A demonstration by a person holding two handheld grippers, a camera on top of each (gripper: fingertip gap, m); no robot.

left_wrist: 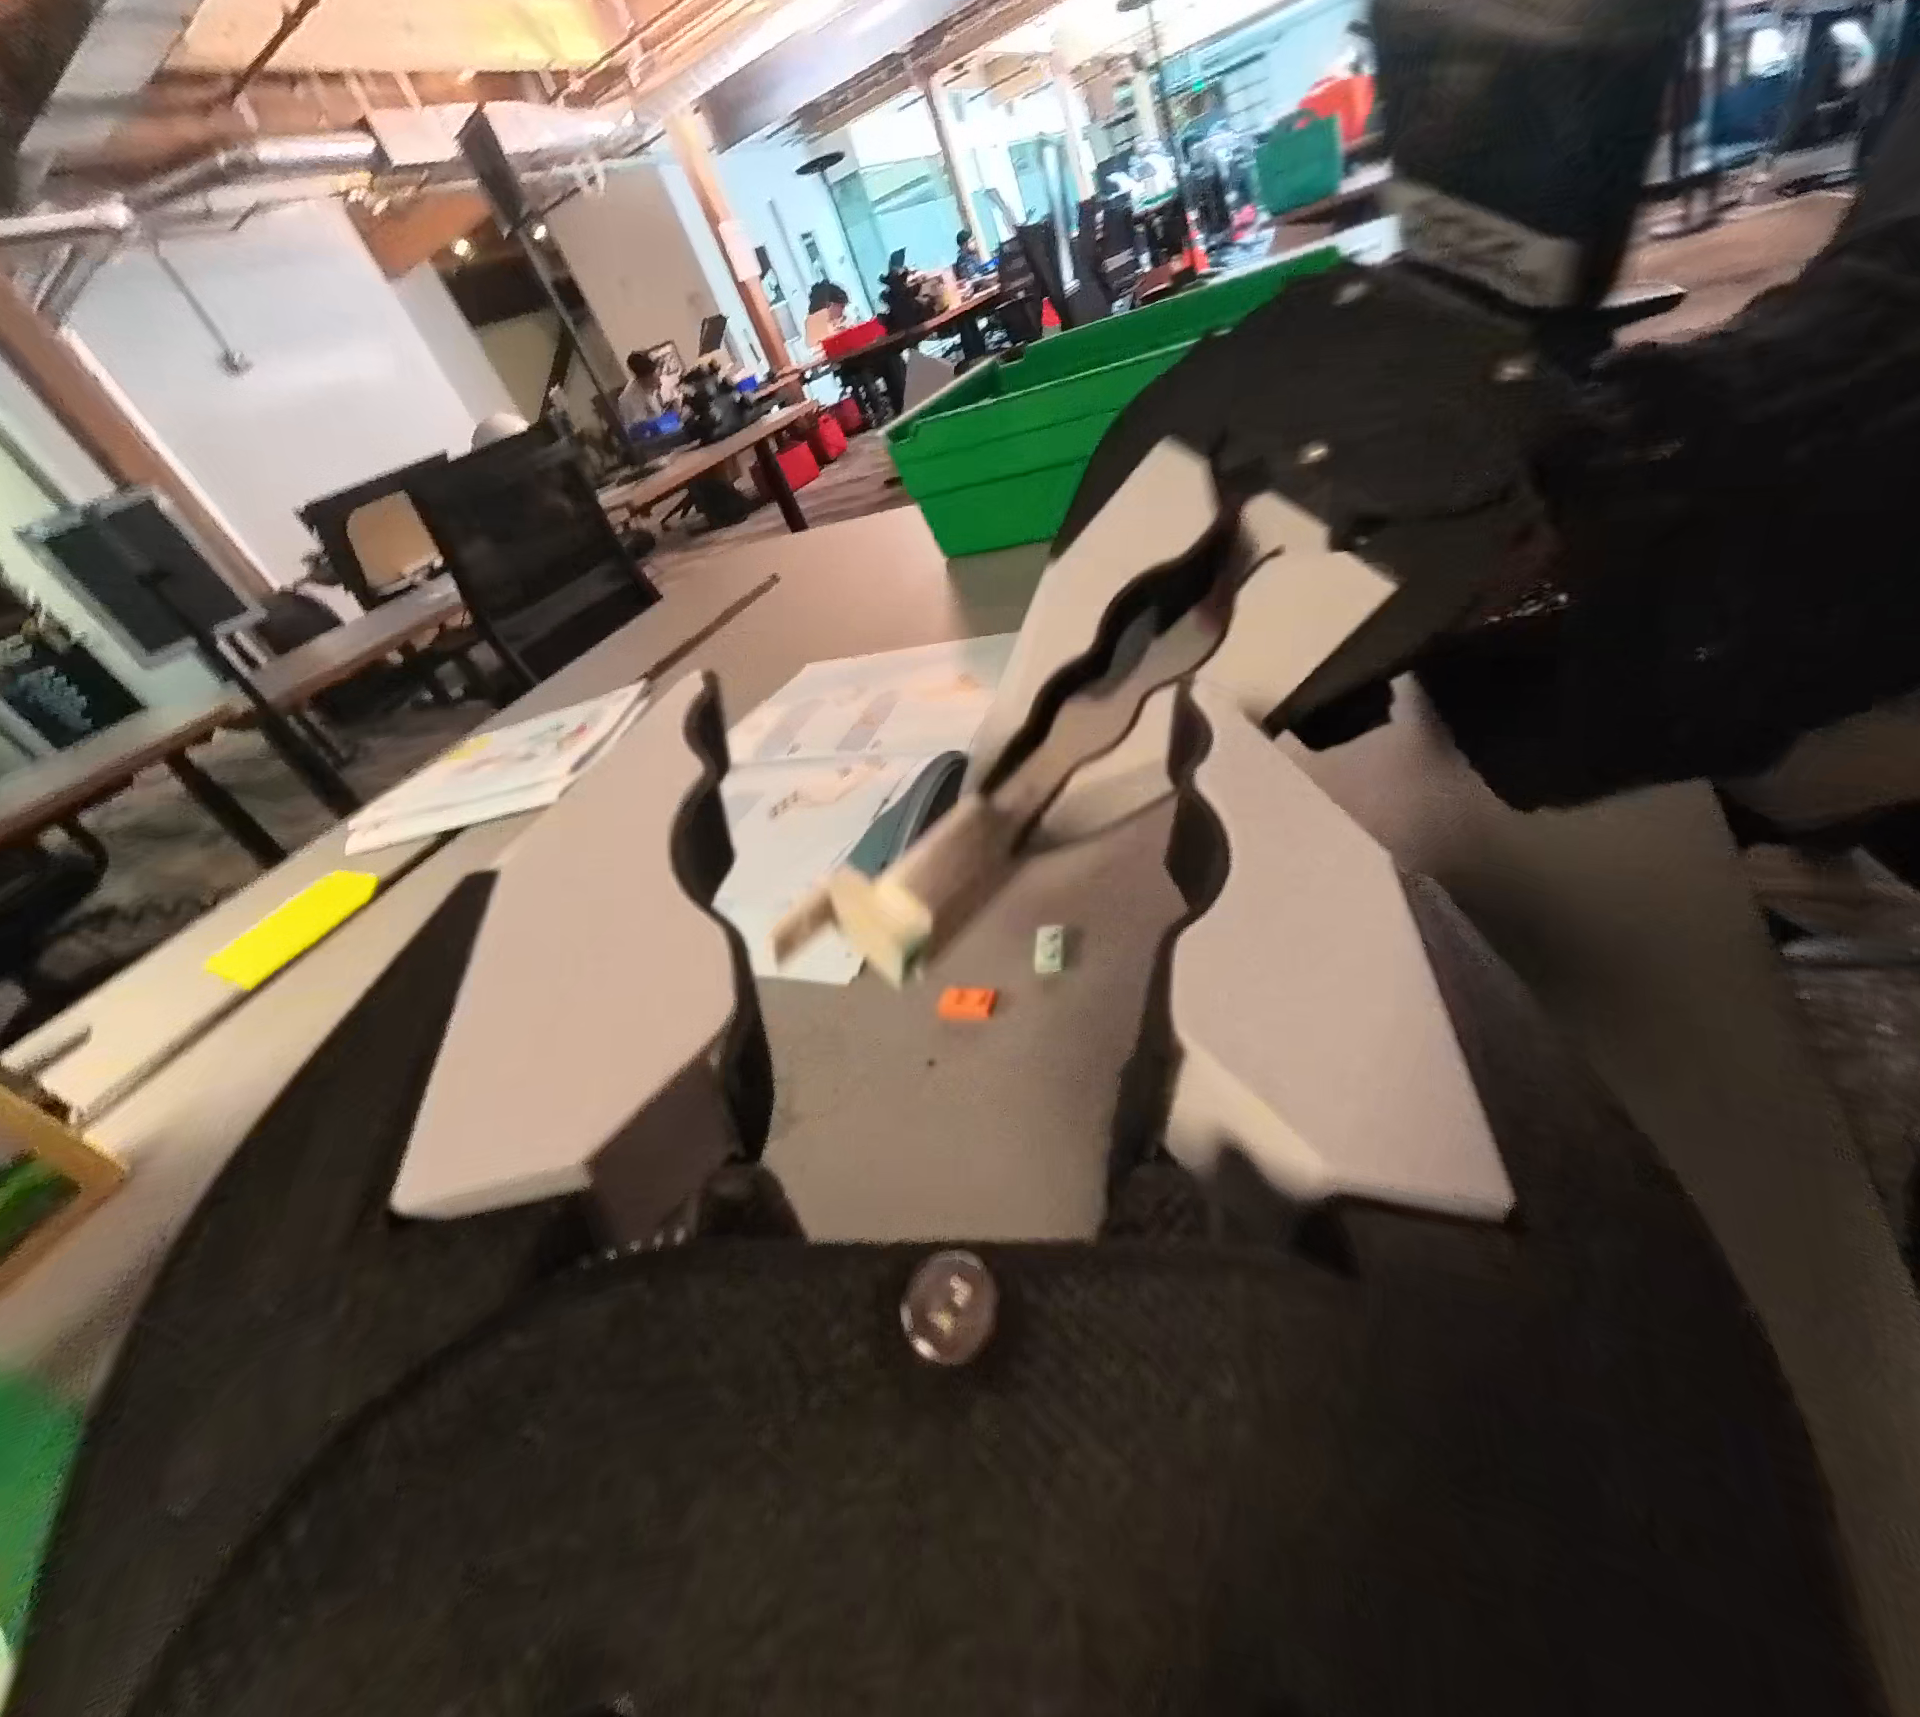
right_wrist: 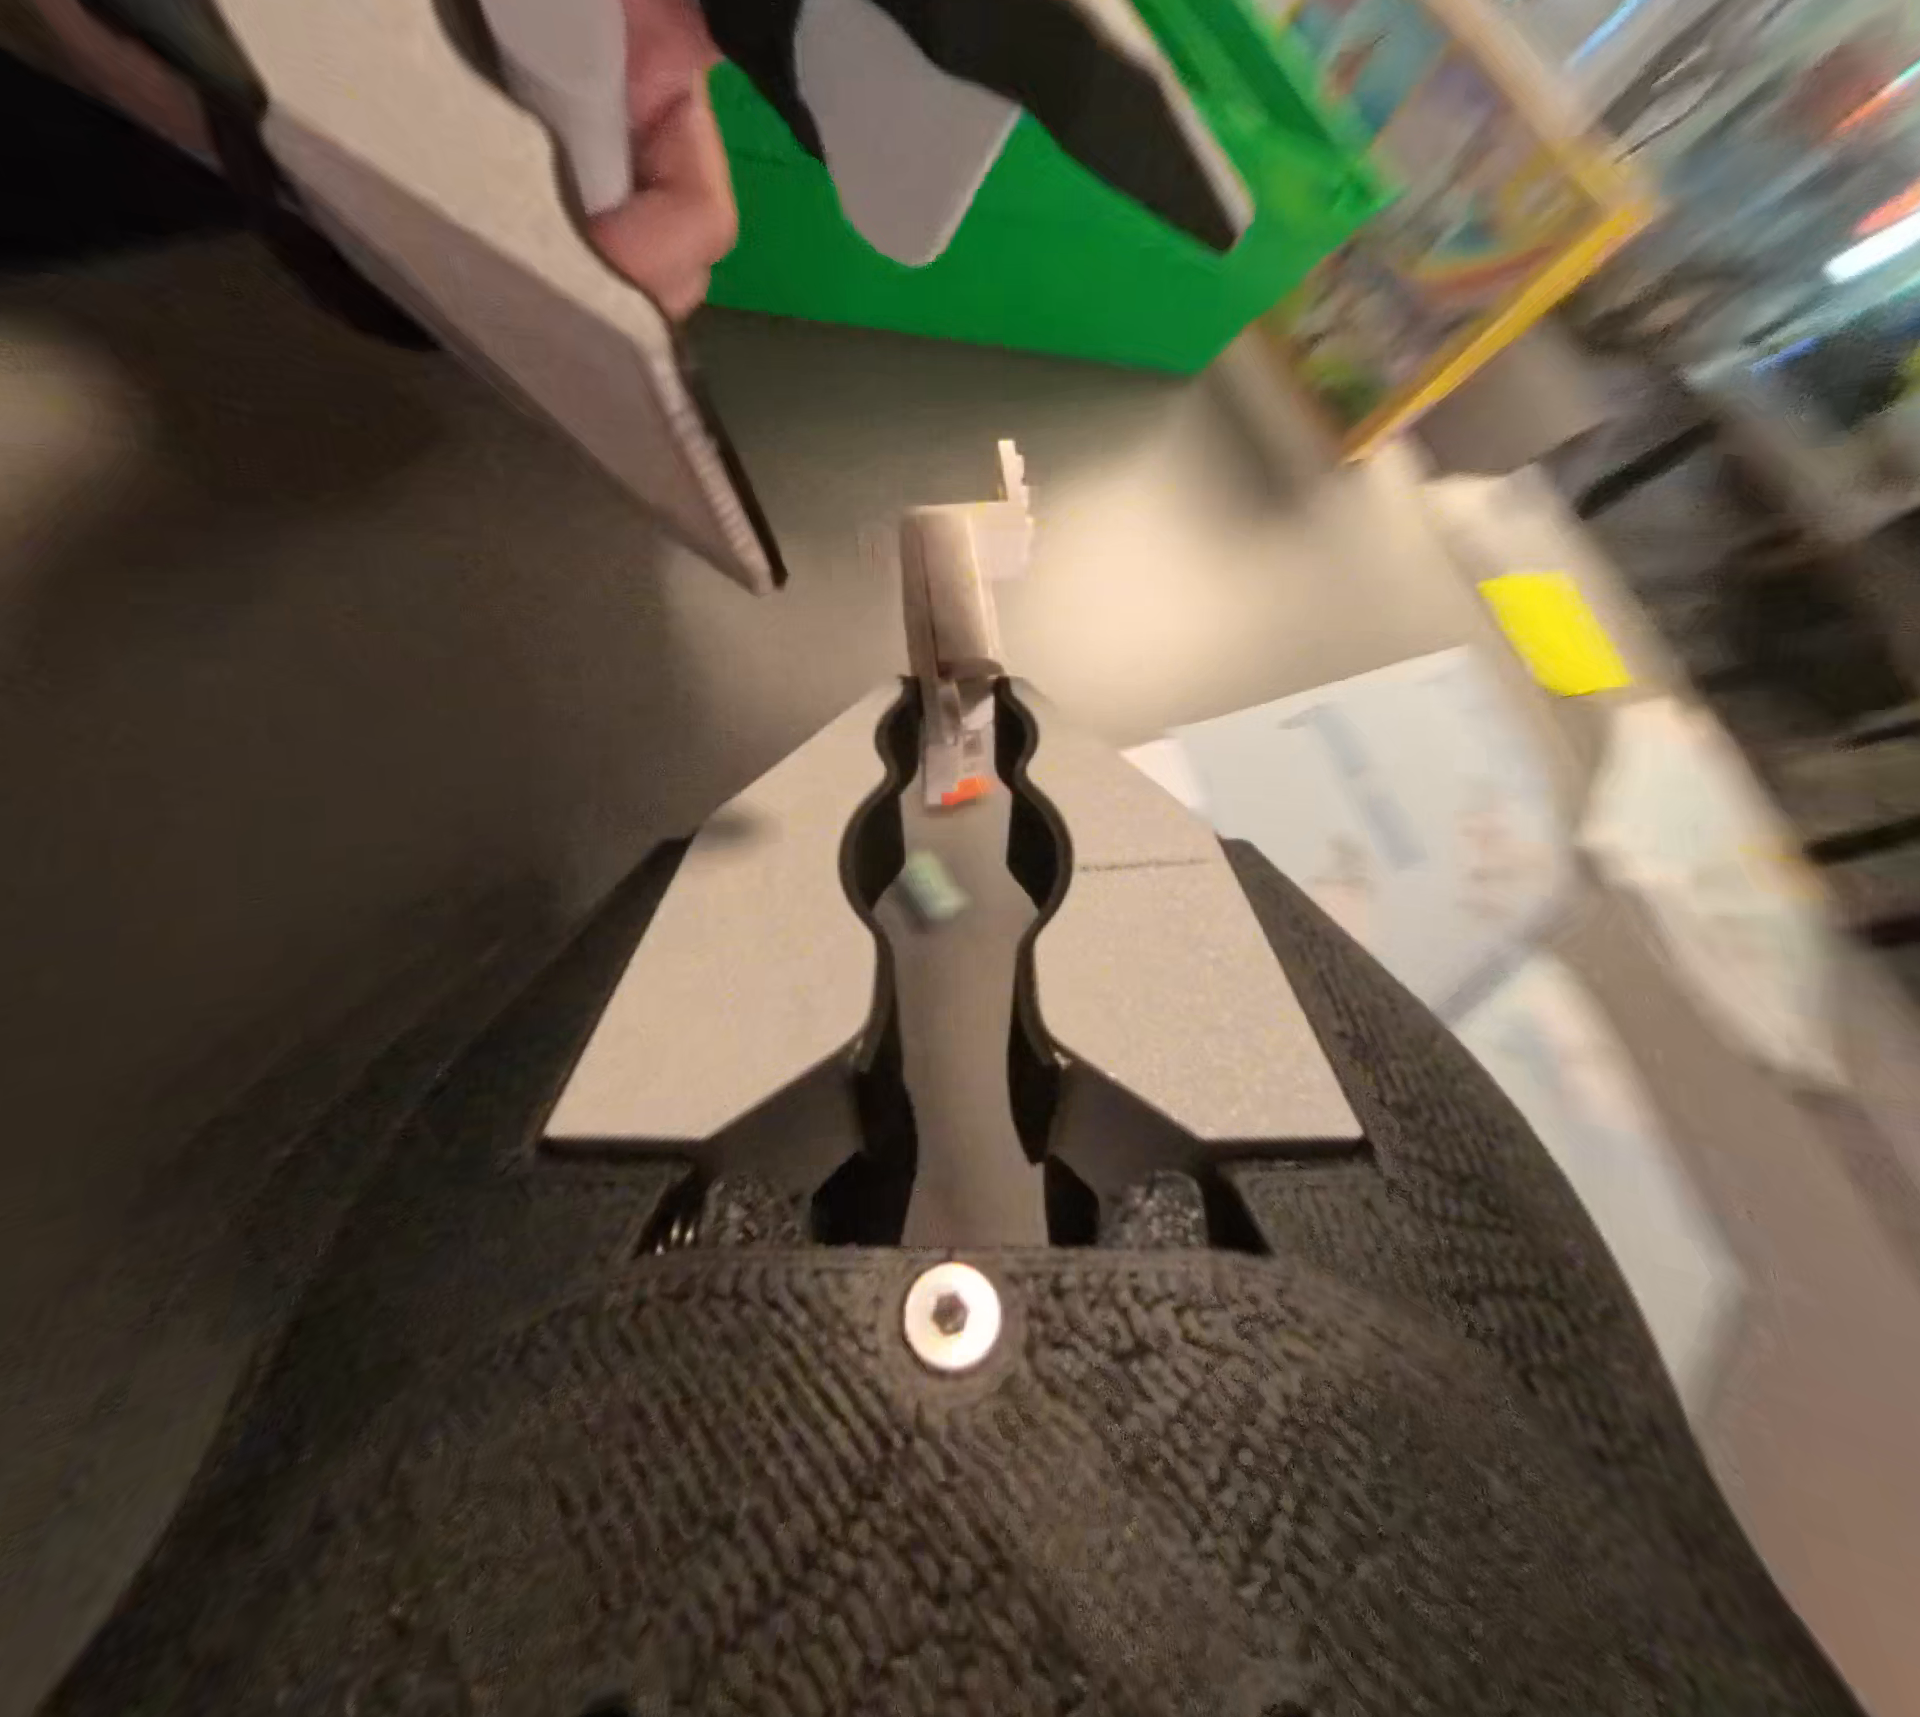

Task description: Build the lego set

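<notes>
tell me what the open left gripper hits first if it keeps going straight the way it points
Probably the cream lego assembly held out by the right gripper, which sits between the left gripper fingers' line; depth is blurry, so the instruction booklet could be next.

Left claw (left_wrist: pixel 956 846) open, right claw (left_wrist: pixel 997 820) gripping cream lego piece (left_wrist: pixel 883 919) — orange brick (left_wrist: pixel 966 1001) below

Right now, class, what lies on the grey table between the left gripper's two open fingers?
In the left wrist view, a small orange brick lies there on the table; a pale green one sits nearby.
</notes>
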